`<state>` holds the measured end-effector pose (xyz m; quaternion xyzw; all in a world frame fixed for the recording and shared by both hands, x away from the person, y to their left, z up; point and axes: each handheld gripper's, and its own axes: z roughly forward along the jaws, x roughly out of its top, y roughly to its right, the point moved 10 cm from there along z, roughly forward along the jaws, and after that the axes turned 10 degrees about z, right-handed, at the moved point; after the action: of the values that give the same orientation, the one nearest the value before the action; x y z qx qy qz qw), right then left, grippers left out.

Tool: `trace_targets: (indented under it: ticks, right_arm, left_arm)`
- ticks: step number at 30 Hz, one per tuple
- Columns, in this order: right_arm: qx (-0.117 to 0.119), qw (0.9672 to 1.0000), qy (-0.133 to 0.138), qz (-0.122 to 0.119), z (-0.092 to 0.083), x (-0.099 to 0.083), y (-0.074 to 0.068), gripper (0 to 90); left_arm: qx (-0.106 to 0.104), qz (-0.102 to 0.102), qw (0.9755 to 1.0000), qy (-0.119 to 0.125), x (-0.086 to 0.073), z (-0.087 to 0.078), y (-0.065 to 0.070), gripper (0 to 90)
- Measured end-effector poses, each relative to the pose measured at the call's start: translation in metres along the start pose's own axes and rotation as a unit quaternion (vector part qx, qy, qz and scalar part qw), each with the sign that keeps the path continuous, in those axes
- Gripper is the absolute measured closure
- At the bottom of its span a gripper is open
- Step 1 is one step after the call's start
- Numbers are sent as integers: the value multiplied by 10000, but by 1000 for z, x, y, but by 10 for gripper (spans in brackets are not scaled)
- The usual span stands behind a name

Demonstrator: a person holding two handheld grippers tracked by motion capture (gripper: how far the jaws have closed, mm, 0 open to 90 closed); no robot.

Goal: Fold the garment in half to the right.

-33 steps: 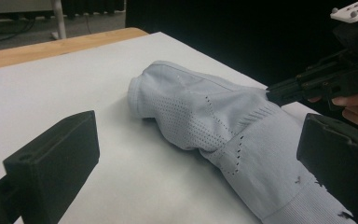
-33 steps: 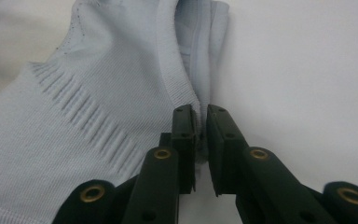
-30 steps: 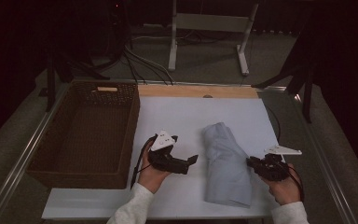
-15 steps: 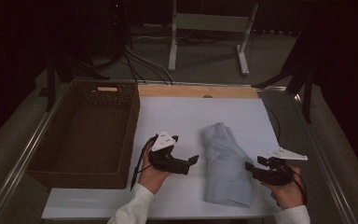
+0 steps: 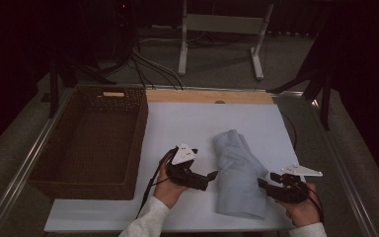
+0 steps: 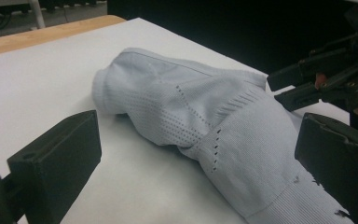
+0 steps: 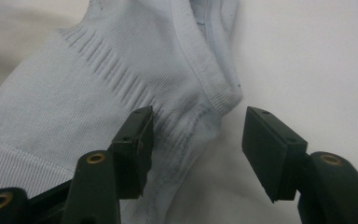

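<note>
Since the earlier frame, right gripper [image 5: 263, 183] has drawn slightly off the cloth [image 5: 239, 173]; its jaws have just opened, then closed a little.

High view: pale blue folded knit between both grippers; wicker basket [image 5: 44, 173] holds nothing.

Left gripper view: left gripper [image 6: 198, 170] wide, cloth ahead, perforations visible.

Right gripper view: jaws half-open, ribbed hem between, unpinched.

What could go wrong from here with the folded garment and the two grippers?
The right gripper, whose jaws have just been opening, has only the hem of the folded garment between them, so a close may catch one layer and pull the fold apart. The left gripper is open beside the bulk; lifting unevenly might let it sag and unroll before reaching the basket.
</note>
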<state>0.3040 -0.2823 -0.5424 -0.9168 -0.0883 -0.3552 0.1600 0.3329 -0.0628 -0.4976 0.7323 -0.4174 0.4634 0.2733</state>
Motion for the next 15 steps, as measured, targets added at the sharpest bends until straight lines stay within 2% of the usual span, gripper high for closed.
trace_targets:
  ticks: [3, 6, 8, 15]
  right_arm:
    - [-25, 10000, -23, 0, 1, -1, 0, 443]
    - [-44, 10000, -51, -12, 3, -3, 1, 449]
    - [-53, 10000, -75, -17, 3, -4, 2, 451]
    - [-73, 9999, -121, -8, 6, -6, 3, 469]
  left_arm:
    - [-37, 0, 10000, -61, -2, 7, 5, 17]
    - [-133, -130, 9996, -233, -7, 14, 11, 22]
    - [-81, -125, 9993, -332, -10, 18, 13, 35]
    - [-146, -254, 9982, -531, -19, 30, 22, 79]
